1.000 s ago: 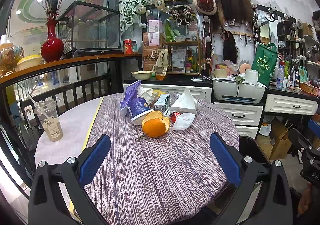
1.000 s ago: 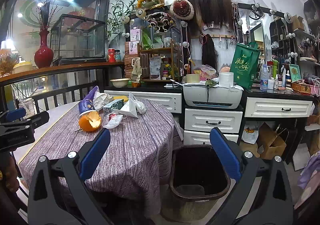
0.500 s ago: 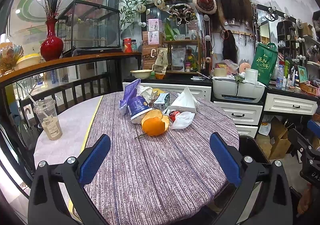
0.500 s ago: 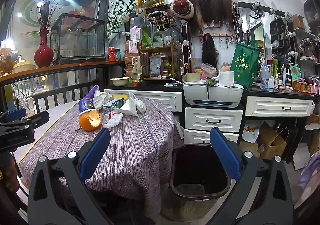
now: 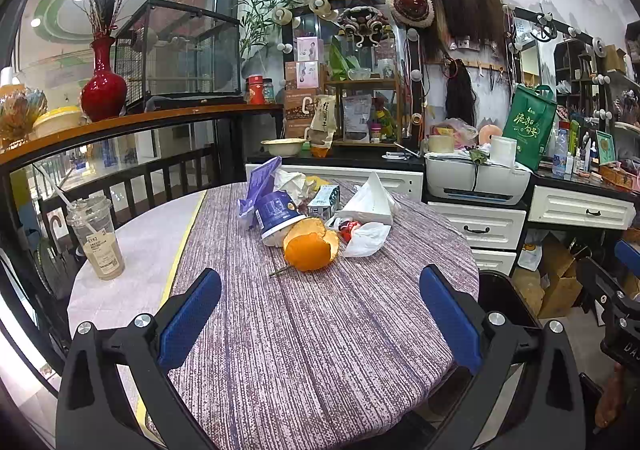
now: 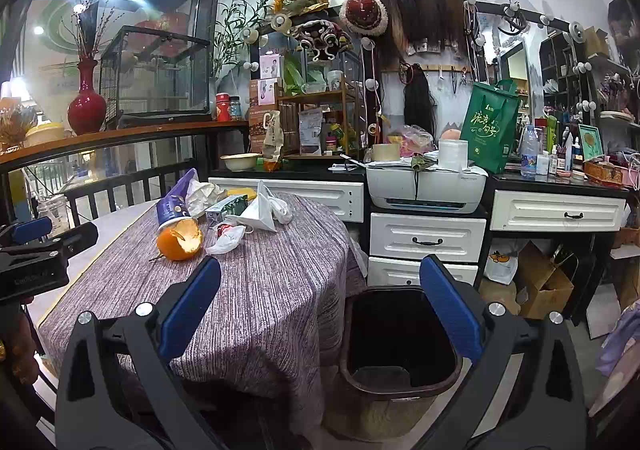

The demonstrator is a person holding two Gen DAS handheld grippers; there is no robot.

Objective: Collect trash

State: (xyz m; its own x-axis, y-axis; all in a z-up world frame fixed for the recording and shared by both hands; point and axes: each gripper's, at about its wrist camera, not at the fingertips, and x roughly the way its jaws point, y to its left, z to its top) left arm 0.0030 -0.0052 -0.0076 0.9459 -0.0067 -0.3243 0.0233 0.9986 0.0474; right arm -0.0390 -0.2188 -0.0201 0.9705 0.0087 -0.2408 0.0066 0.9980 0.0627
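Note:
A heap of trash lies at the far side of the round table (image 5: 320,330): an orange peel (image 5: 311,248), a tipped blue paper cup (image 5: 276,216), a purple wrapper (image 5: 260,182), a small carton (image 5: 325,202), crumpled paper and white plastic bags (image 5: 370,206). The peel also shows in the right wrist view (image 6: 179,240). My left gripper (image 5: 320,314) is open and empty above the table's near half. My right gripper (image 6: 320,310) is open and empty, over the table's right edge and a dark, empty bin (image 6: 400,334) on the floor.
A plastic drink cup with a straw (image 5: 98,238) stands at the table's left edge. A railing (image 5: 120,178) runs behind the table. White drawers (image 6: 426,234) with a printer (image 6: 426,186) stand behind the bin. Cardboard boxes (image 6: 540,282) sit on the floor to the right.
The left wrist view has crept slightly forward toward the trash heap. The right gripper has barely moved. Both grippers stay open.

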